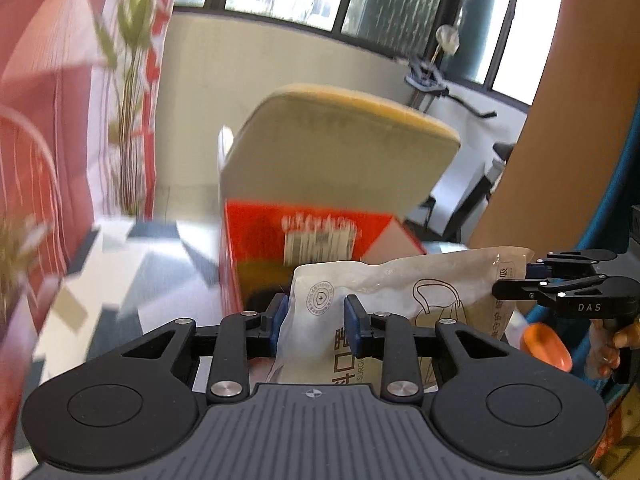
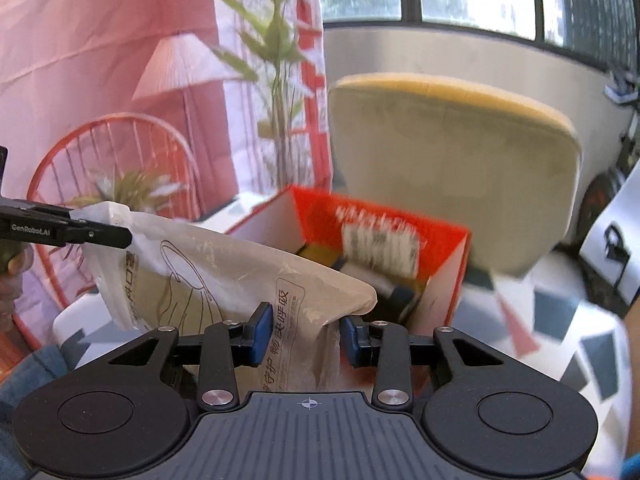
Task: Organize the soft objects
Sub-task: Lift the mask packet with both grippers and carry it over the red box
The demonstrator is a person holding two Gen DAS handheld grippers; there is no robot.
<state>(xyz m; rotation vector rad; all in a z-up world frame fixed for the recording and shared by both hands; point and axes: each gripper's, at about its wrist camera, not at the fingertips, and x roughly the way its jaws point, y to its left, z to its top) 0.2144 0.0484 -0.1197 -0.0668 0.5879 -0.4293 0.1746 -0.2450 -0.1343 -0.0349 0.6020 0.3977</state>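
The mask packet (image 1: 400, 300) spans both grippers, long axis sideways; left gripper (image 1: 315, 320) and right gripper (image 2: 306, 334) each pinch an end (red box (image 2: 384, 248) just beyond).

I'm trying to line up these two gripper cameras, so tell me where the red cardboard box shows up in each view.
Left wrist: the red box sits at centre, just behind the mask packet that the left gripper holds.
Right wrist: the red box sits right of centre, open top visible, beyond the packet's right end.
Shared landmark: the beige cushioned chair back directly behind the box.
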